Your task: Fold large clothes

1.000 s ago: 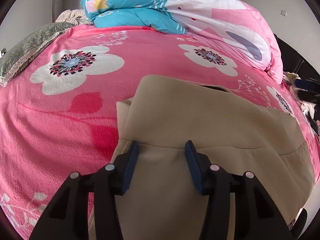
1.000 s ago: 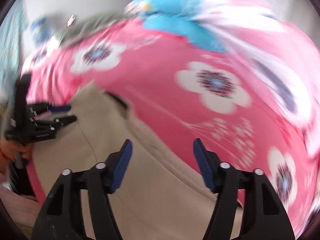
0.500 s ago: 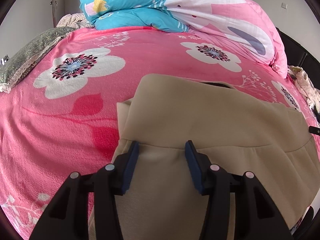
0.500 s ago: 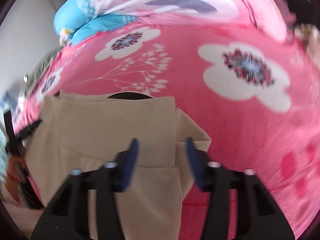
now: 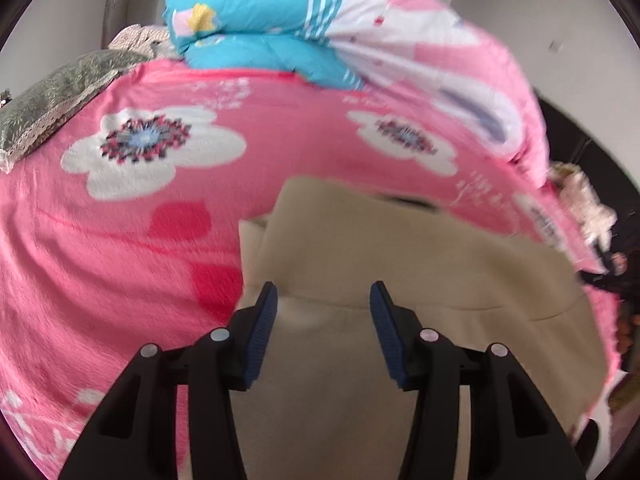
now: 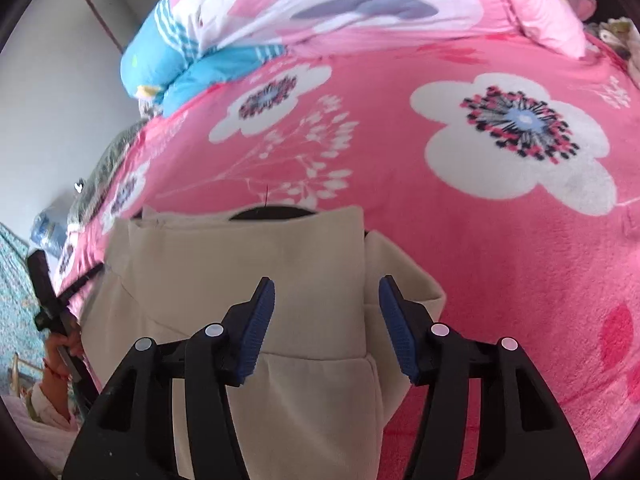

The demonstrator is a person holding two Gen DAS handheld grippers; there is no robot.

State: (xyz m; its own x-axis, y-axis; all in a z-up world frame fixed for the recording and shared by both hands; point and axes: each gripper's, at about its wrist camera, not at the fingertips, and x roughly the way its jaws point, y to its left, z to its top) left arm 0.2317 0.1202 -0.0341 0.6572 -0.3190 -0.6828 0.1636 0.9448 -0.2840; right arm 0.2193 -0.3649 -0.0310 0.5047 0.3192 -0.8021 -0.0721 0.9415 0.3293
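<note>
Right wrist view showed the beige garment point(image 6: 248, 280) lying partly folded on the pink flowered blanket point(image 6: 500, 240), its folded right edge directly under and ahead of the right gripper point(image 6: 326, 320), whose blue-padded jaws stood wide apart and held nothing. The garment's long axis ran toward the person from the dark neckline at the far end, so I judged either arm could reach its own side, the right one sitting nearest the doubled flap. Over on the left, the left gripper point(image 5: 322, 320) hovered just as open and empty above a seam of the same cloth point(image 5: 400, 260). The fabric looked thick, soft and fleecy, with rounded folds; the blanket was plush. A blue and pink quilt point(image 5: 320, 28) was heaped beyond.
</note>
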